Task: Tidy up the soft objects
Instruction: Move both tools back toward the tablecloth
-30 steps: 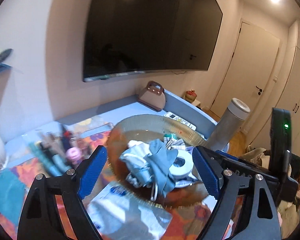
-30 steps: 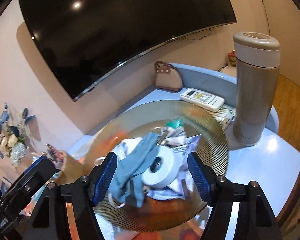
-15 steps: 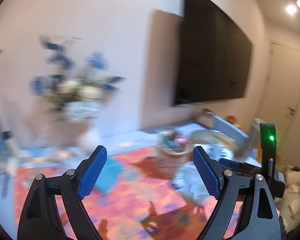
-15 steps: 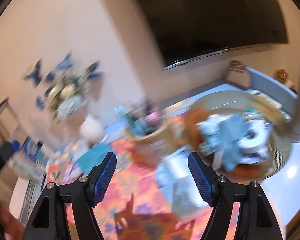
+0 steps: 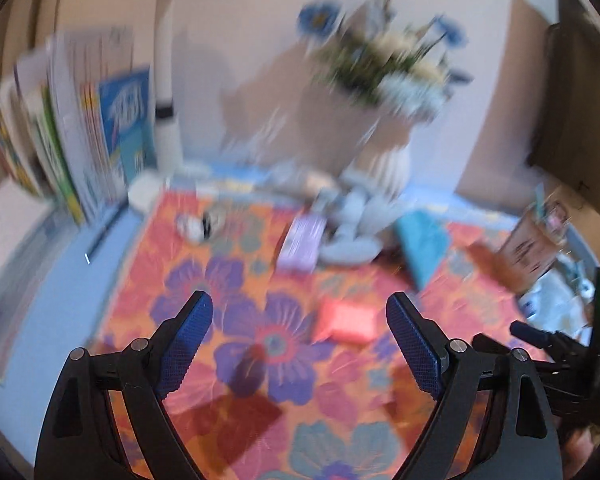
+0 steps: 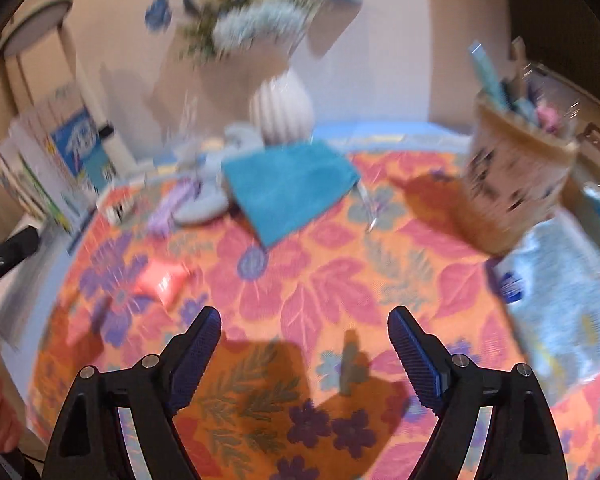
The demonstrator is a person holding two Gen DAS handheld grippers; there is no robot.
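Left gripper (image 5: 297, 328) spread wide, empty, above orange floral cloth (image 5: 259, 360). Right gripper (image 6: 304, 340) jaws just widened, nothing between. Small pink soft pad (image 5: 346, 322) just beyond left fingers. Farther: folded teal cloth (image 6: 287, 188), white ribbed vase (image 6: 281, 110) behind it.

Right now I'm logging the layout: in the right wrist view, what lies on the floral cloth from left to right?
pink pouch → purple packet → teal cloth → patterned basket → pale blue plastic pack
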